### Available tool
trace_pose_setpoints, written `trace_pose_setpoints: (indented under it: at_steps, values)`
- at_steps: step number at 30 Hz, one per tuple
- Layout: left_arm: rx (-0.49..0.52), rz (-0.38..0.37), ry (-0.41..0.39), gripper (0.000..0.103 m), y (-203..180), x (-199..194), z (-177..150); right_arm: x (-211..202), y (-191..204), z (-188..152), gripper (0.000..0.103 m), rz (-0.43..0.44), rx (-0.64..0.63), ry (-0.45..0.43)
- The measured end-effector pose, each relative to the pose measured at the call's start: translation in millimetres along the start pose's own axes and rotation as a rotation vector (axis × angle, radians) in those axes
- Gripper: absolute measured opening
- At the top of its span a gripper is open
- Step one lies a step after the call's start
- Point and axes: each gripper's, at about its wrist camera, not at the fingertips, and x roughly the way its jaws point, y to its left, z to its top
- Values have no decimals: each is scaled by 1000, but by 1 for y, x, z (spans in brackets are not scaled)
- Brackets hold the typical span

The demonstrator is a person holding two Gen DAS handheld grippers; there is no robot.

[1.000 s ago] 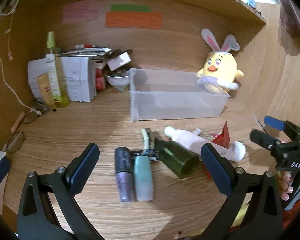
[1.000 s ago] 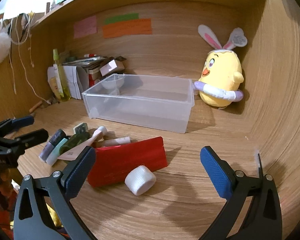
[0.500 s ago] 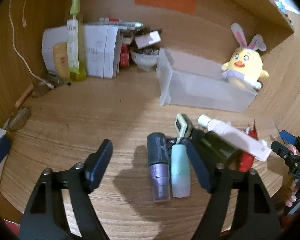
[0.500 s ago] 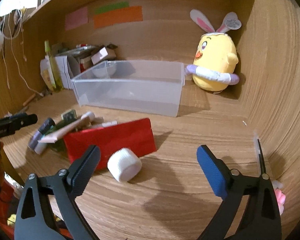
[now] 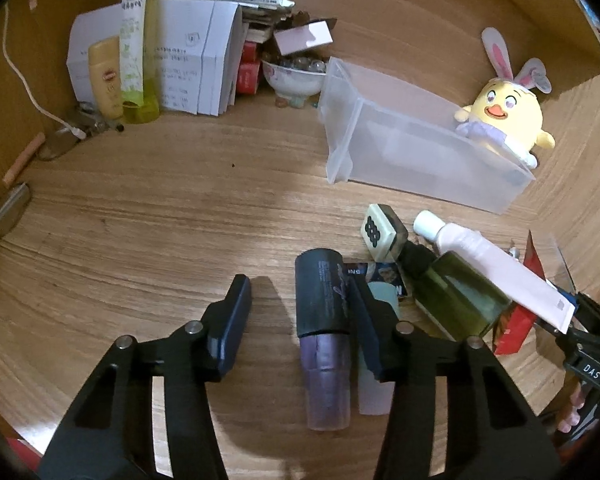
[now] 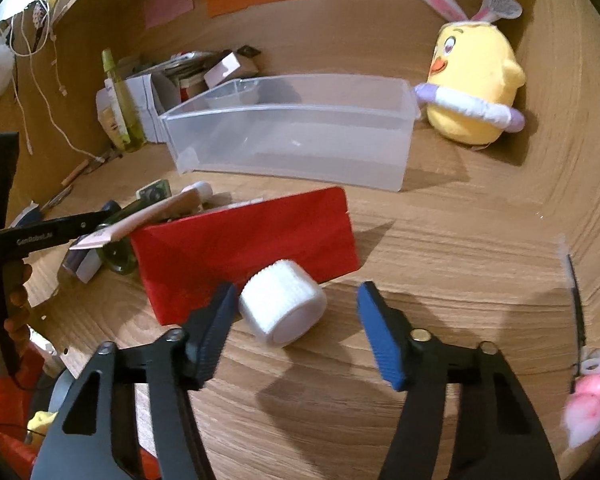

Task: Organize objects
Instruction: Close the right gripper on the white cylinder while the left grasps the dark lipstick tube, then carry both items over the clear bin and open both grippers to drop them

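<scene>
A clear plastic bin (image 5: 412, 148) (image 6: 300, 136) stands empty on the wooden desk. In front of it lies a pile: a purple bottle with a dark cap (image 5: 324, 332), a pale teal tube (image 5: 376, 376), a dark green bottle (image 5: 456, 300), a white-pink tube (image 5: 496, 268), a red box (image 6: 244, 248) and a white tape roll (image 6: 282, 306). My left gripper (image 5: 300, 300) is open, its jaws either side of the purple bottle's cap. My right gripper (image 6: 294, 308) is open around the tape roll, not touching it.
A yellow chick plush (image 5: 508, 116) (image 6: 472, 92) sits right of the bin. White boxes (image 5: 188, 64), a green spray bottle (image 5: 136, 52) and a bowl (image 5: 296, 76) crowd the back left. A mahjong tile (image 5: 376, 232) lies by the pile. A pink-tipped tool (image 6: 580, 360) lies right.
Both grippers have moved forward and down. The left one now straddles the purple bottle; the right one has closed in on the tape roll. Both jaw pairs have narrowed.
</scene>
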Motion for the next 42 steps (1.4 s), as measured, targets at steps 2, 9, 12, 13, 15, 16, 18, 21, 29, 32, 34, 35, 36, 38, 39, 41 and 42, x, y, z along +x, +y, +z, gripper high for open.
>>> trace_pose_setpoints:
  at_steps: [2,9,12,13,15,16,18,21,29,32,34,35,36,38,39,41,42]
  values:
    - [0,0,-2,42,0,1,0,2,-1,0,43,12,7,7]
    - [9,-2,-6,26,-5,4,2,1,-6,1,38,1,20,-4]
    - [15,11,-23,26,-7,0,3,-2,-9,2,38,-10,26,-12]
    - [15,10,-28,25,-7,-2,3,-3,-10,3,38,-12,26,-15]
    - [14,11,-45,26,-7,-7,5,-7,-12,6,38,-19,30,-27]
    - [13,10,-54,25,-7,-10,7,-9,-13,8,38,-19,30,-33]
    - [9,5,-74,25,-8,-17,10,-13,-13,13,38,-27,26,-51]
    - [6,2,-100,25,-9,-25,15,-19,-13,21,38,-30,16,-79]
    - [8,0,-166,25,-15,-47,31,-34,-8,47,38,-38,-24,-157]
    - [18,4,-192,25,-17,-54,39,-36,-6,56,38,-46,-41,-179]
    - [24,1,-210,25,-19,-59,46,-37,-4,63,38,-49,-56,-194]
    - [28,-1,-218,25,-20,-61,50,-38,-3,67,38,-50,-62,-201]
    - [33,-3,-226,25,-22,-63,54,-38,-2,71,38,-48,-69,-208]
    - [45,0,-243,25,-25,-67,62,-38,0,78,38,-45,-79,-220]
    - [51,2,-252,25,-27,-69,66,-38,0,82,38,-45,-84,-227]
    - [62,-1,-266,25,-32,-71,74,-37,1,89,38,-49,-90,-239]
    - [67,-6,-270,25,-34,-72,78,-36,2,95,38,-54,-98,-247]
